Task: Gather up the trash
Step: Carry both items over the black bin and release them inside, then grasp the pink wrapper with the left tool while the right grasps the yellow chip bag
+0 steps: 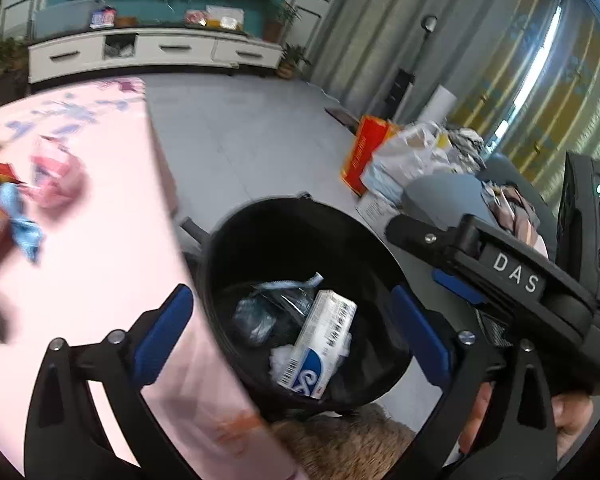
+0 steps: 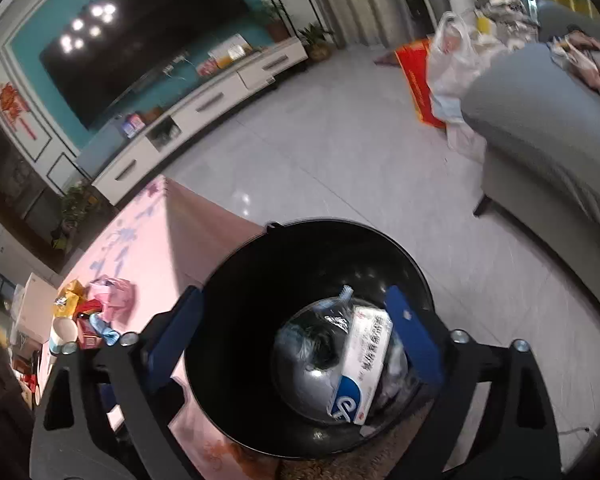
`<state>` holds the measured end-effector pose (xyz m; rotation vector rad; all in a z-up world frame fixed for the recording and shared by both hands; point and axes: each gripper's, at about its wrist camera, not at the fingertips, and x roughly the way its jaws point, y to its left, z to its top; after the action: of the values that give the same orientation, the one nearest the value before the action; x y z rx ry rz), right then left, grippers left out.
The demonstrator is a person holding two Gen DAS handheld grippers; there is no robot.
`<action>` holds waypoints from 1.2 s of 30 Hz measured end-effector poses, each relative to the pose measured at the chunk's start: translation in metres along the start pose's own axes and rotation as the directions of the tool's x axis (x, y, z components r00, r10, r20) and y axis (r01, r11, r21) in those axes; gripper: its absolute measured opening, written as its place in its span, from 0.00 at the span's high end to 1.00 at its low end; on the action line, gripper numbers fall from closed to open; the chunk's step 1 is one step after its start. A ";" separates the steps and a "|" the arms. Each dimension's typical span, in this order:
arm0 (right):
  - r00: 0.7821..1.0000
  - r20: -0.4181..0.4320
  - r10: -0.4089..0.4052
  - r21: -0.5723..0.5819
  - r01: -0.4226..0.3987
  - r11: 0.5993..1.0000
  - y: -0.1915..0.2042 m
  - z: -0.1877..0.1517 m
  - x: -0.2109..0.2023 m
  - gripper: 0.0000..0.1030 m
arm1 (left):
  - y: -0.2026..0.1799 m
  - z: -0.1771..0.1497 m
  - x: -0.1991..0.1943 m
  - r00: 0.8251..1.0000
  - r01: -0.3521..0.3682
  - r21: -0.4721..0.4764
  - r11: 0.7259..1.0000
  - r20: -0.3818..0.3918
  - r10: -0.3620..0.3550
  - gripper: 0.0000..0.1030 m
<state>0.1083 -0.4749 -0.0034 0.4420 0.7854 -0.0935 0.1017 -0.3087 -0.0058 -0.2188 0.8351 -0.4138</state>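
Here, over the black bin [image 1: 300, 220]: left gripper [image 1: 296, 336] and right gripper [image 2: 296, 340], both spread wide, holding nothing. Inside the bin, a white-and-blue box [image 1: 324, 344] on crumpled clear plastic [image 1: 260, 312]. Beside the bin, on the pink surface [image 1: 100, 260], more wrappers [image 1: 56, 176].

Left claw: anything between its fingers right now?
Nothing held. In the left wrist view the left claw stands open above the black trash bin; between its fingers show only a white box and clear plastic wrap, down in the bin.
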 end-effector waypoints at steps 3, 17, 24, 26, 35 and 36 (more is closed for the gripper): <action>0.999 0.043 0.030 -0.042 -0.028 0.999 0.012 -0.001 -0.006 0.05 | 0.017 0.002 -0.032 0.997 -0.043 -0.026 0.999 0.065 0.045 0.03; 0.979 0.098 0.180 -0.170 -0.162 0.972 0.085 -0.017 -0.015 0.03 | 0.137 -0.007 -0.177 0.915 -0.305 -0.204 0.930 0.208 0.346 0.03; 0.975 0.048 0.216 -0.275 -0.195 0.941 0.131 -0.041 -0.001 0.03 | 0.221 -0.008 -0.216 0.856 -0.400 -0.320 0.859 0.204 0.474 0.03; 0.977 0.035 0.209 -0.317 -0.187 0.930 0.144 -0.051 0.005 0.03 | 0.249 -0.015 -0.224 0.851 -0.372 -0.388 0.843 0.219 0.477 0.03; 0.956 -0.147 0.255 -0.385 -0.292 0.875 0.207 -0.074 0.033 0.06 | 0.343 -0.032 -0.233 0.890 -0.276 -0.581 0.766 0.147 0.432 0.03; 0.950 -0.168 0.262 -0.395 -0.309 0.865 0.219 -0.071 0.035 0.09 | 0.350 -0.030 -0.234 0.894 -0.262 -0.592 0.762 0.149 0.423 0.03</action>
<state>0.1389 -0.2442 0.0048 0.1504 0.8132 0.3769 0.0332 0.1074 0.0100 -0.6445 0.6822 0.2294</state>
